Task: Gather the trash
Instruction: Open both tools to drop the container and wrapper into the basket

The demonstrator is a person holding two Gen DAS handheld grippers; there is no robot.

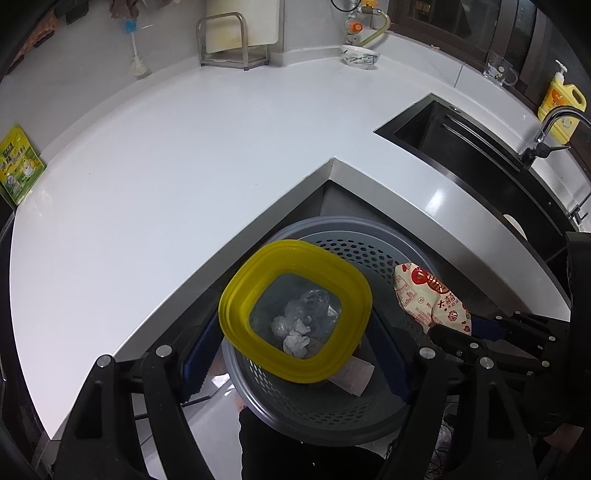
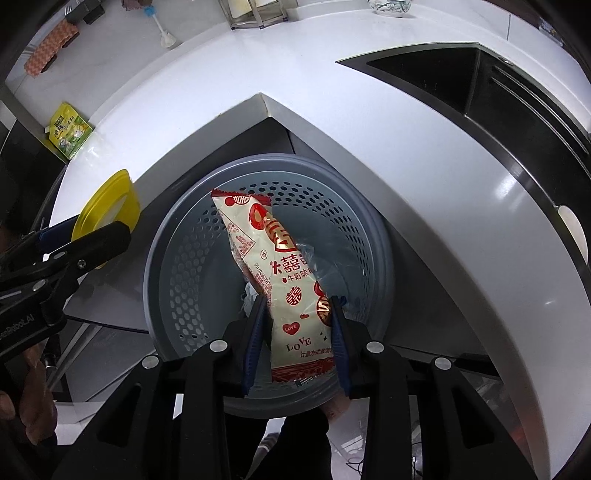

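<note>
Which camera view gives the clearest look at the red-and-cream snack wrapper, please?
The right wrist view: the snack wrapper lies lengthwise between the right gripper, over the grey bin, its print readable. The left wrist view shows only its upper part, at the right edge.

A white L-shaped desk (image 1: 177, 155) wraps the corner. At its back stands a metal rack (image 1: 231, 44) holding a white cutting board (image 1: 242, 22). A blue-and-white bottle brush (image 1: 135, 51) hangs on the wall beside it. A patterned bowl (image 1: 359, 56) sits near the yellow gas hose (image 1: 375, 31). A dark sink (image 1: 476, 147) is set into the right wing, with a faucet (image 1: 554, 129), a yellow pump bottle (image 1: 561, 99) and what looks like a clear mug (image 1: 498, 70) behind it. A green seasoning packet (image 1: 18, 166) lies at the far left edge.
</note>
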